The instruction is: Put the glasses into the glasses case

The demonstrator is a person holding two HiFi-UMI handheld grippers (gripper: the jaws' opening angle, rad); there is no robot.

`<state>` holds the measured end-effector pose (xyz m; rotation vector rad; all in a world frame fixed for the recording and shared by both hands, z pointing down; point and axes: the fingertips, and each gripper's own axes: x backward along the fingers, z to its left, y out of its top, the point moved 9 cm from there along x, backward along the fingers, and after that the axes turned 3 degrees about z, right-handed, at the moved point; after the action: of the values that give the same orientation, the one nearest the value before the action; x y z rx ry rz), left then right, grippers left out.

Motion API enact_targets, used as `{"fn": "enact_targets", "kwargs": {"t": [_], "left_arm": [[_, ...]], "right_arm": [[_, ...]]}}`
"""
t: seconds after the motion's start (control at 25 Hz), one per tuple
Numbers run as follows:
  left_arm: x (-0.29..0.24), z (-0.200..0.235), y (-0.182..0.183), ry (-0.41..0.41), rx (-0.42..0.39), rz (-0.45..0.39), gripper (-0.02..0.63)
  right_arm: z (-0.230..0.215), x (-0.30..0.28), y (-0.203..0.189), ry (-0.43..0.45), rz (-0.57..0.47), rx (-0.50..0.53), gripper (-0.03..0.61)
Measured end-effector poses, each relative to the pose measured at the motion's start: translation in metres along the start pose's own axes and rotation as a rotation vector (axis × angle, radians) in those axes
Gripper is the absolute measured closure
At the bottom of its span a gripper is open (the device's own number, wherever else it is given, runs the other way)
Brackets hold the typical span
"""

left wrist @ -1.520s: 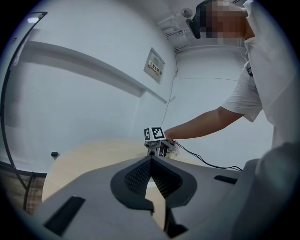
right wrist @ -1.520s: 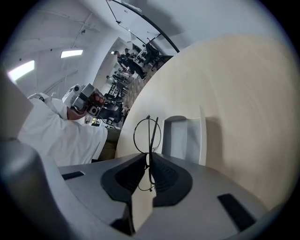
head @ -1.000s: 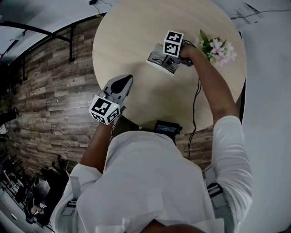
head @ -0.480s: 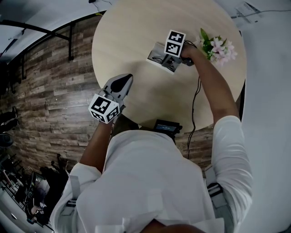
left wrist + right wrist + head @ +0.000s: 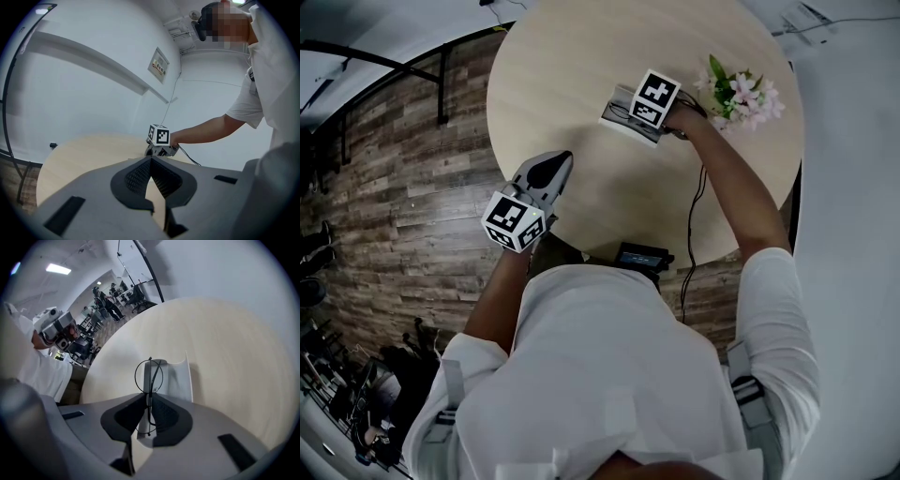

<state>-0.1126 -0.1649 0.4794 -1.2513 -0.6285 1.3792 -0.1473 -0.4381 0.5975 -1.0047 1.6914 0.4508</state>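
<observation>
While glasses (image 5: 149, 376) are clamped, right gripper (image 5: 149, 404): closed on them, at open glasses case (image 5: 180, 378)
left gripper (image 5: 151, 161): jaws together, nothing held, near bench (image 5: 581, 56) edge

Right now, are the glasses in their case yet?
Not yet. Done: the glasses are picked up, and the glasses case lies open on the table. In hand: the right gripper pinches them just over the case. Still to do: lower them in and let go. The left gripper is shut and empty.
</observation>
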Motion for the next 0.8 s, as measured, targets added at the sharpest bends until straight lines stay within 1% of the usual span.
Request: {"fn": "enact_targets", "kwargs": {"t": [0.12,0.2,0.24,0.4,0.52,0.8], "left_arm": [[0.003,-0.001,-0.001,-0.004,0.002,-0.007,0.601],[0.006,0.000,-0.002,-0.002,0.005,-0.008,0.601],[0.008,0.000,-0.003,-0.001,0.007,-0.008,0.601],[0.012,-0.001,-0.008,0.002,0.010,-0.011,0.601],[0.018,0.000,-0.013,0.014,0.019,-0.015,0.601],[0.034,0.004,-0.024,0.040,0.044,-0.027,0.601]], "right_arm": [[0.010,0.001,0.000,-0.140,0.006,0.044,0.523],[0.010,-0.001,-0.002,-0.229,0.027,0.052,0.523],[0.009,-0.003,-0.003,-0.253,0.027,0.042,0.523],[0.002,-0.012,-0.008,-0.299,0.013,-0.019,0.524],[-0.003,-0.019,-0.006,-0.303,0.010,-0.057,0.523],[0.001,-0.027,-0.006,-0.207,-0.042,-0.111,0.538]]}}
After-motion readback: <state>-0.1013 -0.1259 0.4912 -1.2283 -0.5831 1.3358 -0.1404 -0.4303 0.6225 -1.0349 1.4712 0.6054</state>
